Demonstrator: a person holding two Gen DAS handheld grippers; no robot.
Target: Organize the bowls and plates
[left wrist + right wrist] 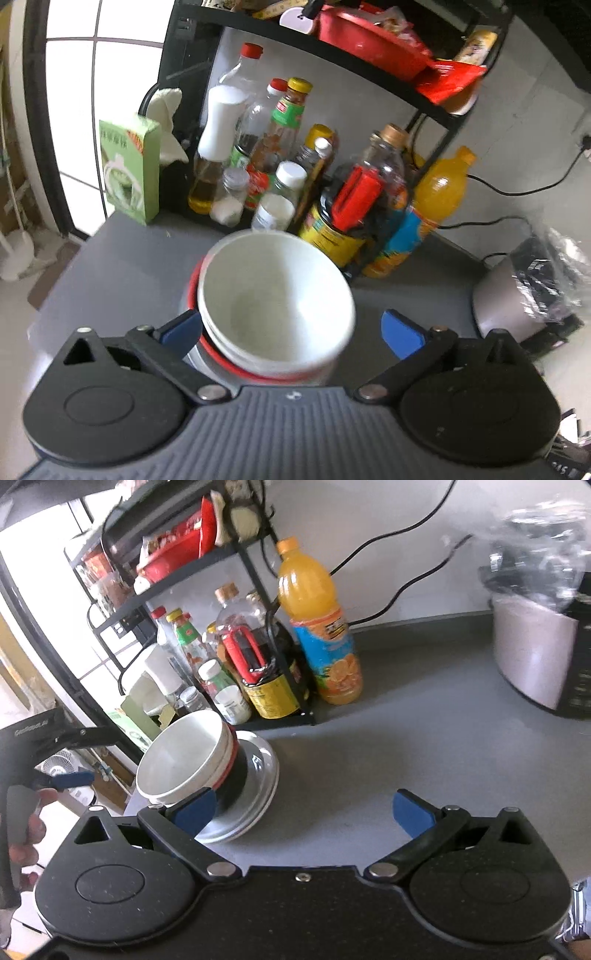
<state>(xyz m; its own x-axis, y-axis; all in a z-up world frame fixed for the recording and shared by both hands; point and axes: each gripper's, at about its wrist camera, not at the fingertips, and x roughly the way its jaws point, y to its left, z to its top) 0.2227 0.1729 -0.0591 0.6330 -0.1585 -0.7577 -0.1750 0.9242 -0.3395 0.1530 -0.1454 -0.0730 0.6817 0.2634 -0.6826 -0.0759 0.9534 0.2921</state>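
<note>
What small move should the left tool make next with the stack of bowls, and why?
Probably back the left tool away, slowly. Both tools are open and hold nothing. The white ceramic bowl already sits nested in the red-rimmed bowl on the shiny metal plate on the grey countertop. One blue finger looks very close to the stack.

- White bowls [277, 295]: glossy, smooth, ceramic-looking.
- Plate [255, 786]: shiny metal, mirror-like.
- Countertop [369, 757]: matt grey, smooth.
- Juice bottle [317, 627]: clear glossy plastic.
- Gripper pads [402, 334]: matt blue.
</note>
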